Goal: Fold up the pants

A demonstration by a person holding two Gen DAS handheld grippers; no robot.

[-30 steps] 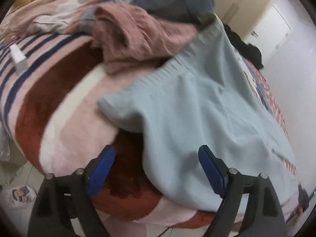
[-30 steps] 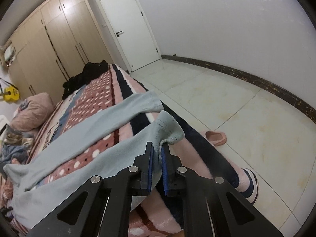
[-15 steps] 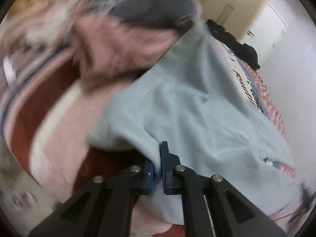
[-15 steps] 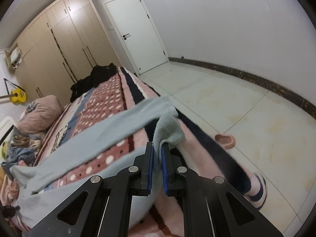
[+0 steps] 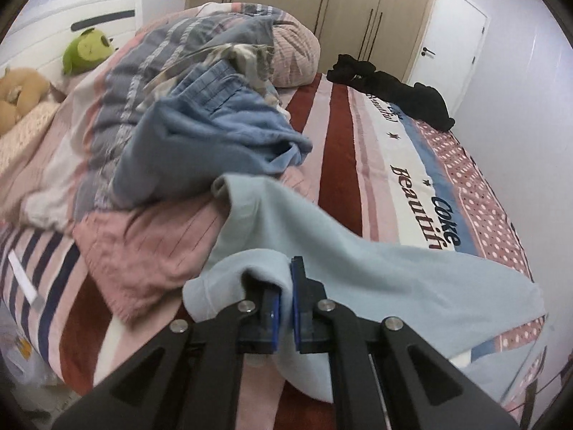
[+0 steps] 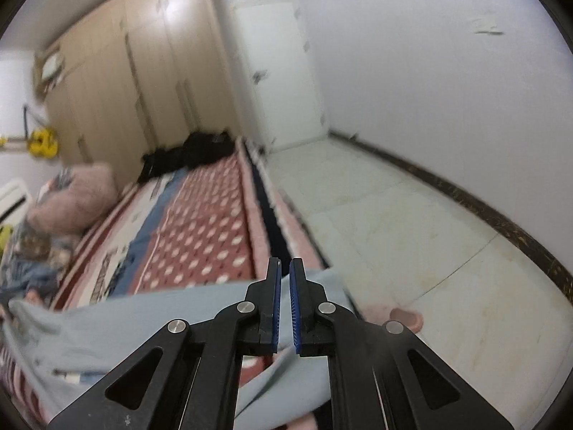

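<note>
We see the bed (image 5: 336, 150) first, spread with a striped and dotted blanket (image 5: 462, 168) that carries printed lettering. Beyond it stand a tall wooden wardrobe (image 5: 322, 3) and a white door (image 5: 451, 39); in the right wrist view, which is blurred, pale floor tiles (image 6: 412, 222) run along the bed's side to a dark skirting.

On the near left of the bed we find a heap of clothes: a pink ribbed garment (image 5: 150, 243) lowest, a blue denim piece (image 5: 215, 136) on it, striped bedding behind. A black garment (image 5: 394, 93) lies at the far edge, well apart from the heap. A pink pillow (image 5: 297, 57) sits near the headboard, where a green plush toy (image 5: 86, 50) and a tan one rest.

The pants (image 5: 358, 272) are light blue and stretch across the near side of the bed, one end against the pink garment, the cloth raised and hanging between our two tools. Our left gripper (image 5: 284, 297) has its jaws clamped on a bunched fold at the waist end. Our right gripper (image 6: 284, 297) has its jaws pressed together on the cloth at the leg end, which drapes below the fingers over the bed's edge.

A pink slipper (image 6: 408, 317) lies on the floor just beside the bed.
</note>
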